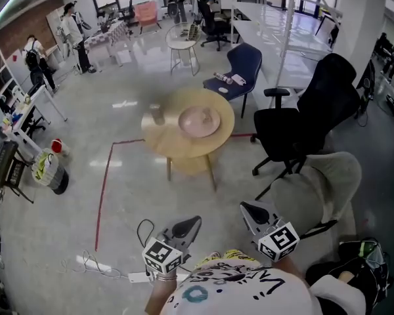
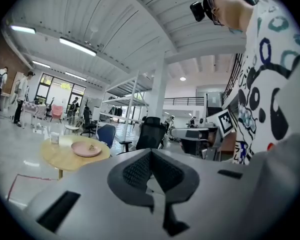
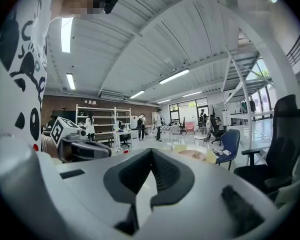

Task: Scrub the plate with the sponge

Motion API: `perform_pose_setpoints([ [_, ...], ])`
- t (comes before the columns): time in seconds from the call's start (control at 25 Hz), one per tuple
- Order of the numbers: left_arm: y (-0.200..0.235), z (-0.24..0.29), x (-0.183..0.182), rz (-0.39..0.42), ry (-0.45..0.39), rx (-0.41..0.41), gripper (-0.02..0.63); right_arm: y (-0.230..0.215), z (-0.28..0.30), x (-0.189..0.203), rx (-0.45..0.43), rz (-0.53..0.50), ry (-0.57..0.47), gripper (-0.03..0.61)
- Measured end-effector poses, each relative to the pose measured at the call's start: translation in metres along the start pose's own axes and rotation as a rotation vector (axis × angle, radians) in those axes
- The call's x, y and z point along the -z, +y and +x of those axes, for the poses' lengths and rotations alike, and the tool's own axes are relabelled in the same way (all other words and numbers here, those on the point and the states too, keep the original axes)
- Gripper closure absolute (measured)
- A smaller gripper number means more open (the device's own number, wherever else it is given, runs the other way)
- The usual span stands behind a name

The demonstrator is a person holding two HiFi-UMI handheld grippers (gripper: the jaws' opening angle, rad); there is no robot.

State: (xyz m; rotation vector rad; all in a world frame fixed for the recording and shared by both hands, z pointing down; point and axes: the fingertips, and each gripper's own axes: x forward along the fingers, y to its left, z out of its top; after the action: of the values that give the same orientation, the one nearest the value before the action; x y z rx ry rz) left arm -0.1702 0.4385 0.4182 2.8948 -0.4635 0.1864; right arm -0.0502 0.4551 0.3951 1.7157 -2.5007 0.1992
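A pink plate [image 1: 199, 121] lies on a round wooden table [image 1: 177, 143] in the middle of the room, several steps ahead of me. A small tan lump [image 1: 207, 117] sits on the plate, too far off to identify. In the left gripper view the plate [image 2: 86, 149] is at the left; in the right gripper view the plate [image 3: 192, 155] is small, just beyond the jaws. My left gripper [image 1: 187, 226] and right gripper [image 1: 252, 210] are held close to my body, far from the table. Both are shut and hold nothing: left gripper [image 2: 151, 156], right gripper [image 3: 151, 154].
A pale cup [image 1: 157, 114] stands on the table left of the plate. A black office chair [image 1: 302, 123], a grey soft seat [image 1: 325, 179] and a blue chair [image 1: 241, 67] stand to the right. Red floor tape [image 1: 104, 189] and a power strip cable [image 1: 95, 264] lie at the left. People stand far back left.
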Motion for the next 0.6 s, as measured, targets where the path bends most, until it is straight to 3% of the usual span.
perform_pose_setpoints([
  [0.36, 0.020, -0.009, -0.001, -0.038, -0.032, -0.035, 0.598, 0.005, 0.017, -0.005, -0.038, 0.003, -0.007, 0.551],
  [0.6, 0.038, 0.018, 0.003, -0.049, -0.029, -0.045, 0.598, -0.022, 0.039, 0.004, -0.048, -0.004, -0.009, 0.551],
])
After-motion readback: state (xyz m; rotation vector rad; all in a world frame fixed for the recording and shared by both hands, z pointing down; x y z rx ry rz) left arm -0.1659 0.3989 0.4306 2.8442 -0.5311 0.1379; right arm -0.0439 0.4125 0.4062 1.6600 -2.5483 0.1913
